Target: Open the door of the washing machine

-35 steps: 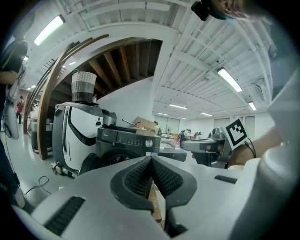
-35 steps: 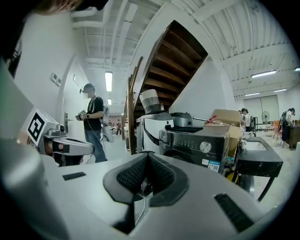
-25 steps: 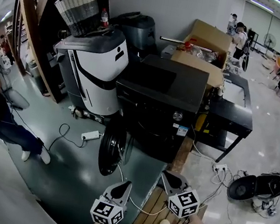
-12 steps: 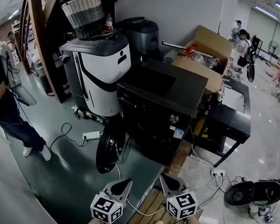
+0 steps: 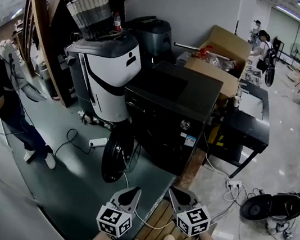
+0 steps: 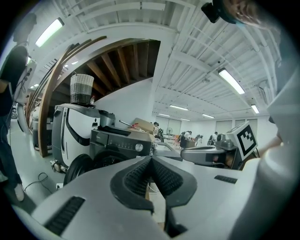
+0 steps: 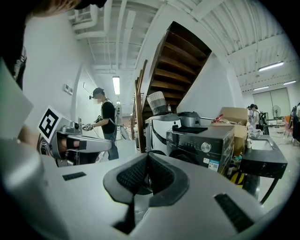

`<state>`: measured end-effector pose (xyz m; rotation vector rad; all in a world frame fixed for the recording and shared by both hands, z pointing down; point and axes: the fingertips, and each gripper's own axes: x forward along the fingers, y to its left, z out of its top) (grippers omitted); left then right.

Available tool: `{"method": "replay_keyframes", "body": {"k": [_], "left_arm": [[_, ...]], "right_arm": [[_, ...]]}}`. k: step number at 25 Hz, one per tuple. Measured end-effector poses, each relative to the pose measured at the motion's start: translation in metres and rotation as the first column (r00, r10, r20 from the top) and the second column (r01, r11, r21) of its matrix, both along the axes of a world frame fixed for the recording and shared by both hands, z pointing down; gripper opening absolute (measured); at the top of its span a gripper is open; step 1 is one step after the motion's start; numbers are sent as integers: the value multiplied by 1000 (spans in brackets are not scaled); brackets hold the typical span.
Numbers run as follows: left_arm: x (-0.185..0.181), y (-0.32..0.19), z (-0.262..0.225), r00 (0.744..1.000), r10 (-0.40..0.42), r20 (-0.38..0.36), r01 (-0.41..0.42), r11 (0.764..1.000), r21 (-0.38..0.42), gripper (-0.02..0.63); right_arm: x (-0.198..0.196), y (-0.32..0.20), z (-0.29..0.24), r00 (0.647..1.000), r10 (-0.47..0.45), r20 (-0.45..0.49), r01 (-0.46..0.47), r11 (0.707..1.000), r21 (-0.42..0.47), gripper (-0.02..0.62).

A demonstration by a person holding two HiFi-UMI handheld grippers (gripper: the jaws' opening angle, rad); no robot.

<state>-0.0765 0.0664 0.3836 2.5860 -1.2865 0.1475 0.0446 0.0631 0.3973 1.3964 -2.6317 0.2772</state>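
Green floor [image 5: 71, 183] before black washing machine [image 5: 170, 100], door [image 5: 116, 153] swung open; both grippers' [image 5: 136, 190] [image 5: 172, 190] fingers [image 6: 136, 177] together.

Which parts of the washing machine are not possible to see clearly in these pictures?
- Inside of the washing machine: head view, dark and partly behind the open door.
- Print on the front sticker: all views, too small.
- Lower part of the door: left gripper view, covered by the left gripper.

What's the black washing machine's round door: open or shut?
Open: the round dark door stands swung out from the front of the black washing machine.
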Motion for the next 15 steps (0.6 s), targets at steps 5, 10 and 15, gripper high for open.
{"method": "replay_keyframes", "body": {"k": [5, 10, 15], "left_arm": [[4, 3, 1, 1000, -7, 12, 7, 1000, -1, 17], [3, 7, 4, 1000, -16, 16, 16, 1000, -10, 17], [8, 13, 6, 1000, -13, 16, 13, 1000, -15, 17]], "right_arm": [[3, 2, 5, 1000, -4, 10, 4, 1000, -11, 17], [3, 6, 9, 1000, -6, 18, 6, 1000, -22, 17], [7, 9, 9, 1000, -1, 24, 2, 1000, -22, 17]]}}
